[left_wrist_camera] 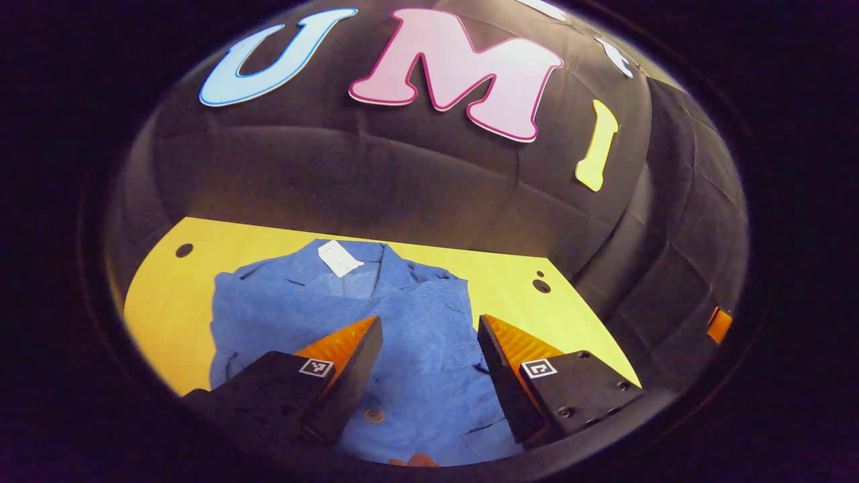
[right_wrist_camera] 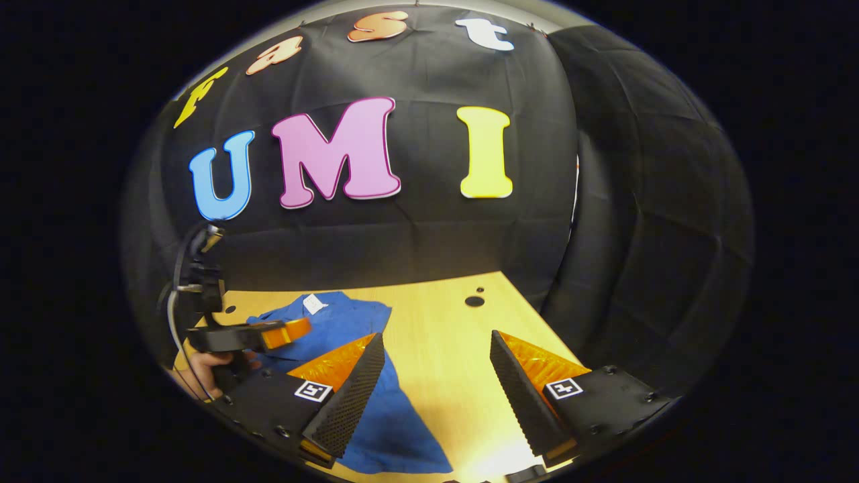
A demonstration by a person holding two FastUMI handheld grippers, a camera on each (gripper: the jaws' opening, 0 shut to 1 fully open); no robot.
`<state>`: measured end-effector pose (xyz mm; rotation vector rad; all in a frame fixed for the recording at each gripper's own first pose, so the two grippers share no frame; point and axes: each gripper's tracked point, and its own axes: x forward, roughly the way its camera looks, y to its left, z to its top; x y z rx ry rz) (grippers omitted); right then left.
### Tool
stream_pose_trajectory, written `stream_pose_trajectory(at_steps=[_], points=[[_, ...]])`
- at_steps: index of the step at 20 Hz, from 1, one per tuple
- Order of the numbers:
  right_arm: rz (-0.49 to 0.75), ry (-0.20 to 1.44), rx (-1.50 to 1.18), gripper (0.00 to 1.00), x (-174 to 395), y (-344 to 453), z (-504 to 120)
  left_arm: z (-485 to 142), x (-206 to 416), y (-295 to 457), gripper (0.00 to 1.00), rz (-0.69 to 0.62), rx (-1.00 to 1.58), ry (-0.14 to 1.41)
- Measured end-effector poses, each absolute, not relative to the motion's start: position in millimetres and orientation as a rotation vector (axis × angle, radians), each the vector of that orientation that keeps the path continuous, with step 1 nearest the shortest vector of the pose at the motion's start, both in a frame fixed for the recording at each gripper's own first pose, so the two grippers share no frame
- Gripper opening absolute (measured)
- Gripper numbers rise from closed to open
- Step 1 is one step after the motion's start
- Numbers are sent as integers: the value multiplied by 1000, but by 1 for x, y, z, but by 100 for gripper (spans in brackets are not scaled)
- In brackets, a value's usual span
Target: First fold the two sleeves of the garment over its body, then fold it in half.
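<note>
Left gripper view: the left tool (left_wrist_camera: 429,335) hangs with its jaws wide apart and nothing between them, over the blue garment (left_wrist_camera: 416,322). The garment lies spread on the yellow bench (left_wrist_camera: 577,315), with a button (left_wrist_camera: 374,416) near the tool and a white tag (left_wrist_camera: 339,257) at the far collar.

Right gripper view: the right tool (right_wrist_camera: 436,349) is likewise wide and unladen, over bare bench (right_wrist_camera: 443,335) beside the garment's (right_wrist_camera: 349,322) right edge. Farther left, a hand (right_wrist_camera: 211,372) carries the left tool (right_wrist_camera: 295,330) above the garment. A round hole (right_wrist_camera: 474,301) marks the far bench.
</note>
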<state>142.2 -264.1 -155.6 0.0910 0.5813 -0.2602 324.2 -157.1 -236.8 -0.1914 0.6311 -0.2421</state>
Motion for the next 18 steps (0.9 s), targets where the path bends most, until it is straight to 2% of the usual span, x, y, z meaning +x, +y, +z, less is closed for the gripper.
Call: stream_pose_trajectory(at_steps=[4,9,14,15,16,17,18], points=[[-253,758,115,99,86,-239,-217,-251,201,-73,84,-180,-84,708],[-304,951,141,99,18,-220,-292,-308,57,1,84,-74,-96,909],[-414,1139,179,100,-19,-230,-349,-360,4,28,84,34,-129,1049],[-436,1143,204,92,-22,-232,-354,-368,3,30,84,50,-142,1060],[-449,1150,227,92,-24,-233,-359,-374,4,30,84,61,-155,1071],[-455,1169,238,100,-29,-235,-362,-380,4,31,84,72,-170,1087],[-452,1186,235,100,-32,-236,-366,-387,3,30,84,76,-187,1104]])
